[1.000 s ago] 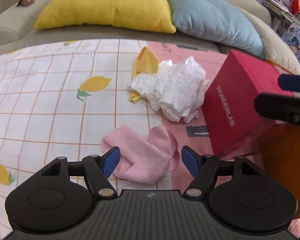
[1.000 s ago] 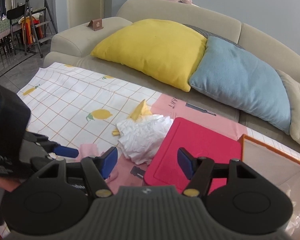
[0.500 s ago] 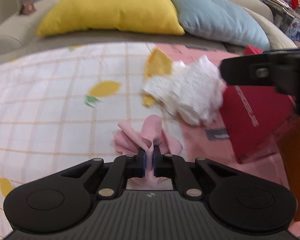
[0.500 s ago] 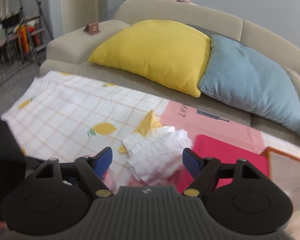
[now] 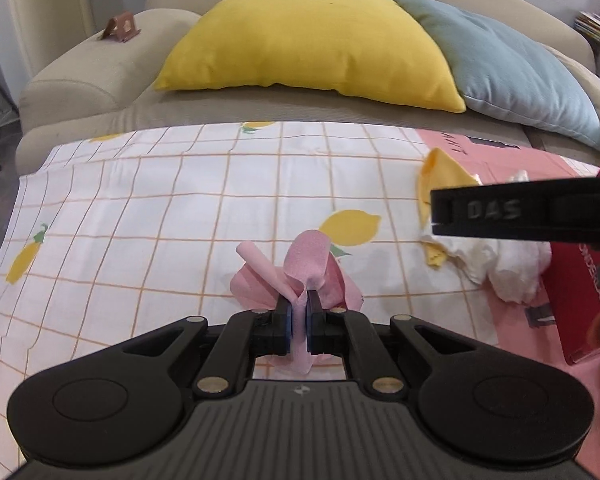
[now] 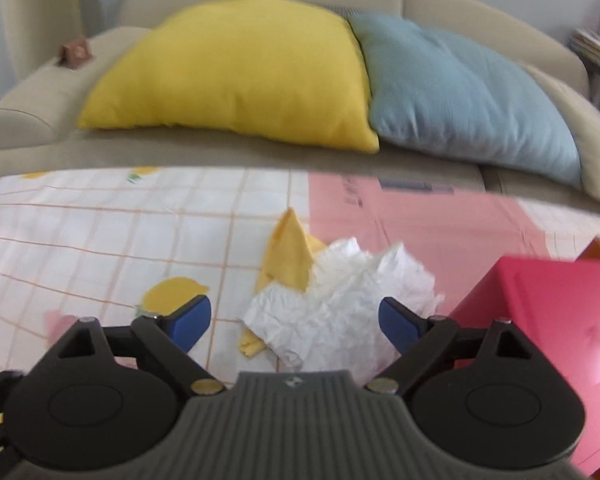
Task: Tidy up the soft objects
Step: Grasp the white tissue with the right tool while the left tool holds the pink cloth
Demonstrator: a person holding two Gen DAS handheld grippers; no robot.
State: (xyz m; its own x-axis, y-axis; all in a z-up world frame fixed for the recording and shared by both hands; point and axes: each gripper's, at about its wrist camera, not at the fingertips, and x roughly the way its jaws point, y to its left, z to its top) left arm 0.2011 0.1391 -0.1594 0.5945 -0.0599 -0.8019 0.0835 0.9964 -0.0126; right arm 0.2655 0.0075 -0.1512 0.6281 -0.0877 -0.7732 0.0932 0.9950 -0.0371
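Now the left gripper point(image 5: 298, 322) is clamped on the pink cloth point(image 5: 300, 276), bunched above the lemon-print sheet point(image 5: 140, 220). The right gripper point(image 6: 294, 322), jaws just widened and empty, frames the crumpled white paper point(image 6: 340, 300). Next it likely needs lowering and closing.

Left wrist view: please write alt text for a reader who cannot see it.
The left gripper pinches a pink cloth above a lemon-print tablecloth. A yellow cushion and a blue cushion lie on the sofa behind.
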